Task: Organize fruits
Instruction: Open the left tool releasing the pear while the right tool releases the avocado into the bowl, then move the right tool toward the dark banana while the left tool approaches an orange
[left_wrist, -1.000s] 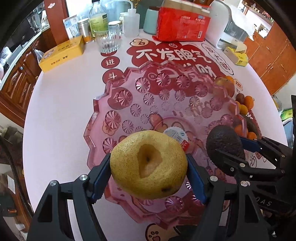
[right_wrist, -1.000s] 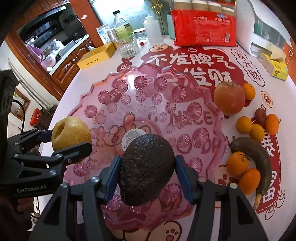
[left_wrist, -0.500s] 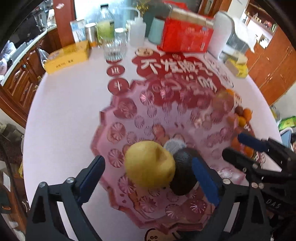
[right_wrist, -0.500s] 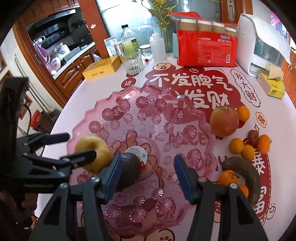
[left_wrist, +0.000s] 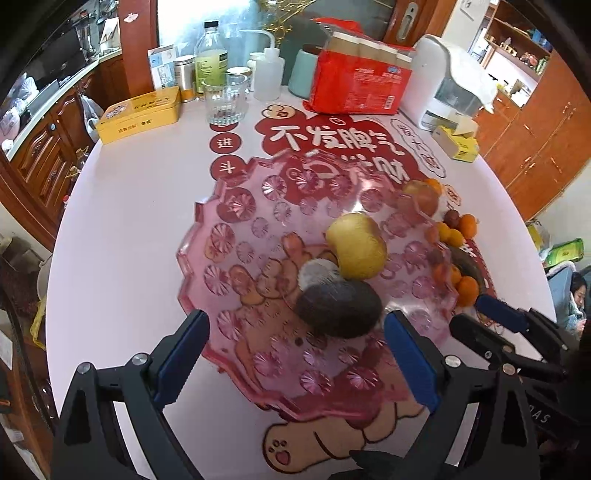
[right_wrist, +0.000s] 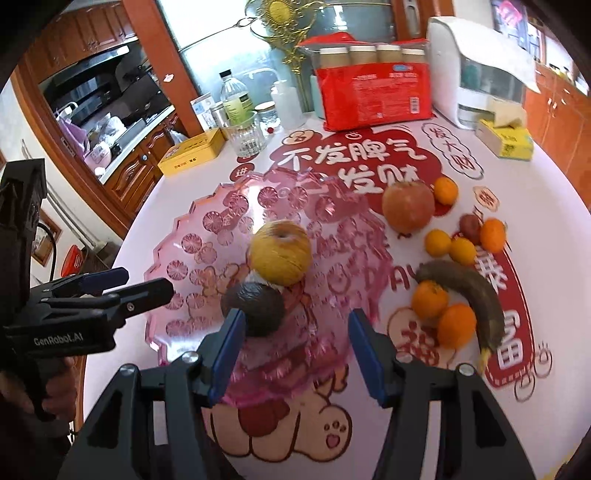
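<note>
Round table (right_wrist: 155, 206) was pale pink, with a red printed mat (right_wrist: 369, 162) carrying large white Chinese characters; the letters "AY" showed by the tray's right edge. Far side: red pack of paper cups (right_wrist: 373, 99) with a small blue label, print too small to read, and a yellow tin (left_wrist: 140, 114) at far left with writing I could not make out.

Pink translucent tray (right_wrist: 184, 258) with a scalloped rim and starburst pattern sat mid-table. In it lay a yellow pear (right_wrist: 280, 253), rough-skinned, its dimpled end facing up and away, and just nearer, touching it, a dark, pebbly avocado (right_wrist: 255, 308).

Right of the tray, on the mat: a red-yellow apple (right_wrist: 408, 206), a blackened banana (right_wrist: 469, 295), and several small oranges (right_wrist: 428, 299) scattered around it.

Left gripper (left_wrist: 295, 354), marked "GenRobot.AI" on its side, hung over the tray's near edge, blue pads spread wide, nothing between them. Right gripper (right_wrist: 295, 350) likewise stood parted and empty, its left pad just beside the avocado, contact unclear.
</note>
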